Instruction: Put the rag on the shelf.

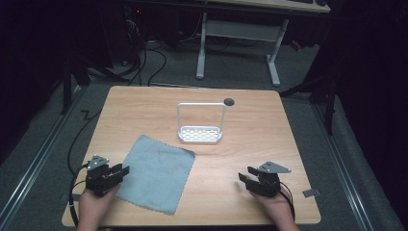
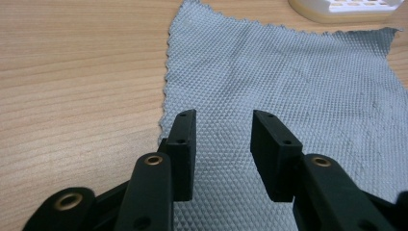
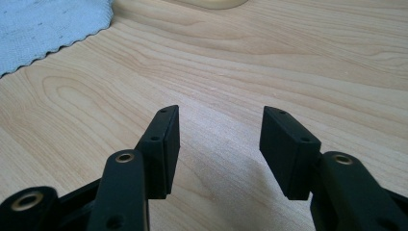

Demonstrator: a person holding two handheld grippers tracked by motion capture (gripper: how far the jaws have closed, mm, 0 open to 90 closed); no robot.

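Over cloth [image 2: 288, 72] edge: left tool [image 2: 223, 139] spread, empty | right tool [image 3: 219, 144] spread above bare table [image 3: 288, 57]

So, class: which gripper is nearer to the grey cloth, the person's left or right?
Left. The left gripper sits at the grey cloth's left edge, jaws open over it. The right gripper rests apart over bare table, beyond the cloth's right edge.
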